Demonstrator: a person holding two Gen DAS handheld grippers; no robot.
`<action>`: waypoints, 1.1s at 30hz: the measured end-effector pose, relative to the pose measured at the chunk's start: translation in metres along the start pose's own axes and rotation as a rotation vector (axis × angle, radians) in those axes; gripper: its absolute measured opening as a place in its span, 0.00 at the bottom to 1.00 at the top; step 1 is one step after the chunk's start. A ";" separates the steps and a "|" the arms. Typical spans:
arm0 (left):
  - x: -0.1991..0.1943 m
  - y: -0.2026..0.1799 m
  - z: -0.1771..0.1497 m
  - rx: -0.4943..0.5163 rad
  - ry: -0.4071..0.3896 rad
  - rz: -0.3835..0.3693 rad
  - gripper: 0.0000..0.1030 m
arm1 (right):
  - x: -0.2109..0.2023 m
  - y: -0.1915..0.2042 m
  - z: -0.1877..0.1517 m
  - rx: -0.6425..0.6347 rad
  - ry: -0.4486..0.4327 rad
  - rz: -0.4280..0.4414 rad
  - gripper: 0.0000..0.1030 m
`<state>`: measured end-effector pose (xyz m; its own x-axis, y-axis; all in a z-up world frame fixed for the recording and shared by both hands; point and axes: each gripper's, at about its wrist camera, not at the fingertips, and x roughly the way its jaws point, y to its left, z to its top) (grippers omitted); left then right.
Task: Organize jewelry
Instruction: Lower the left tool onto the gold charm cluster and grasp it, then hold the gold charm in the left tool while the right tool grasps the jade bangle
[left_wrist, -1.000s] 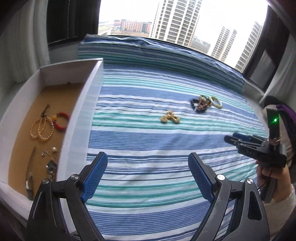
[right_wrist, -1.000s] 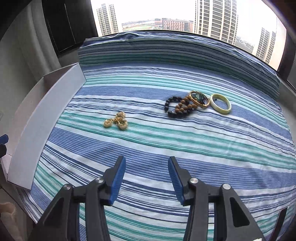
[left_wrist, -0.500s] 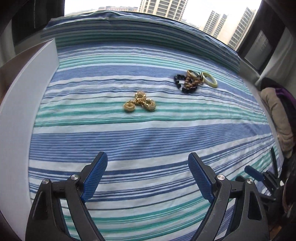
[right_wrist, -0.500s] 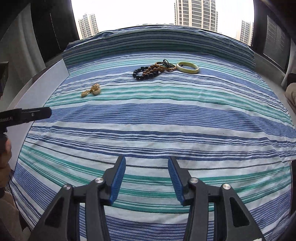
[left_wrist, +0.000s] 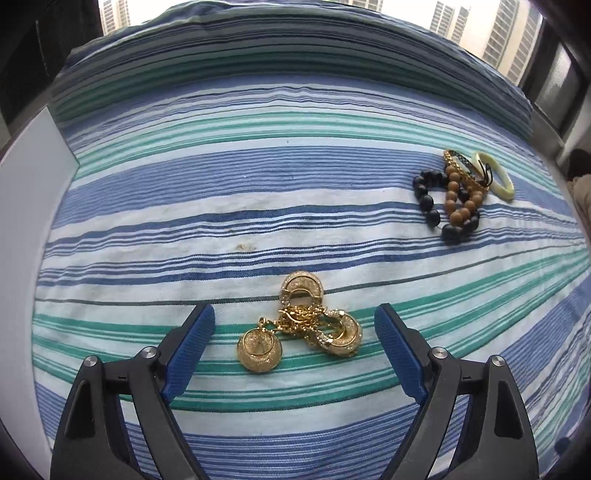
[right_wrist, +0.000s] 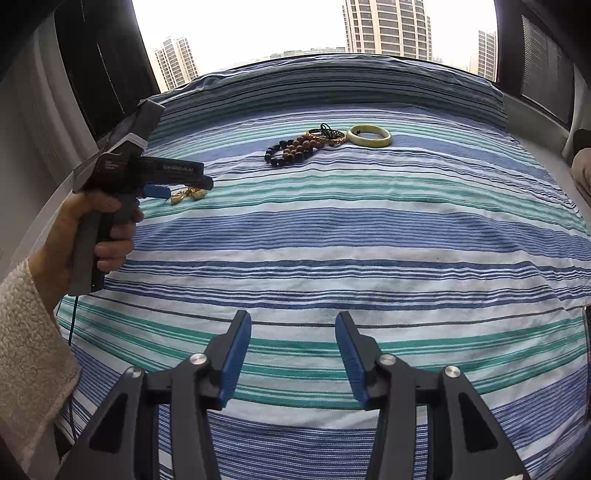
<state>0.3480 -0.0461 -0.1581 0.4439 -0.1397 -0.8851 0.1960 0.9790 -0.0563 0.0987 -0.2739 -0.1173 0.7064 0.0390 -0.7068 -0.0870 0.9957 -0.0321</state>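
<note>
Left gripper (left_wrist: 294, 323) advanced to gold earrings (left_wrist: 301, 326) (now between open jaws); right gripper (right_wrist: 293, 334) drew back.

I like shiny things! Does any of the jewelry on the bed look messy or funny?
Yes. The gold earrings are tangled in one clump between the open left gripper fingers. The bead bracelets lie heaped over each other against the pale green bangle. The striped sheet has a small yellowish stain.

A blue, green and white striped sheet (left_wrist: 295, 206) covers the bed; tall buildings (right_wrist: 388, 27) stand outside the window.
</note>
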 end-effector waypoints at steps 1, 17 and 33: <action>0.001 -0.002 0.000 0.013 0.000 0.008 0.85 | -0.002 -0.001 0.002 0.000 -0.003 0.002 0.47; -0.019 0.005 -0.021 0.025 -0.039 -0.022 0.23 | 0.028 -0.064 0.117 0.127 0.084 0.055 0.47; -0.042 0.018 -0.061 -0.006 -0.020 -0.054 0.23 | 0.153 -0.092 0.264 0.050 0.144 -0.074 0.40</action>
<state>0.2795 -0.0133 -0.1502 0.4503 -0.1954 -0.8712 0.2153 0.9707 -0.1065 0.4004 -0.3377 -0.0359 0.6009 -0.0441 -0.7981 -0.0008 0.9984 -0.0557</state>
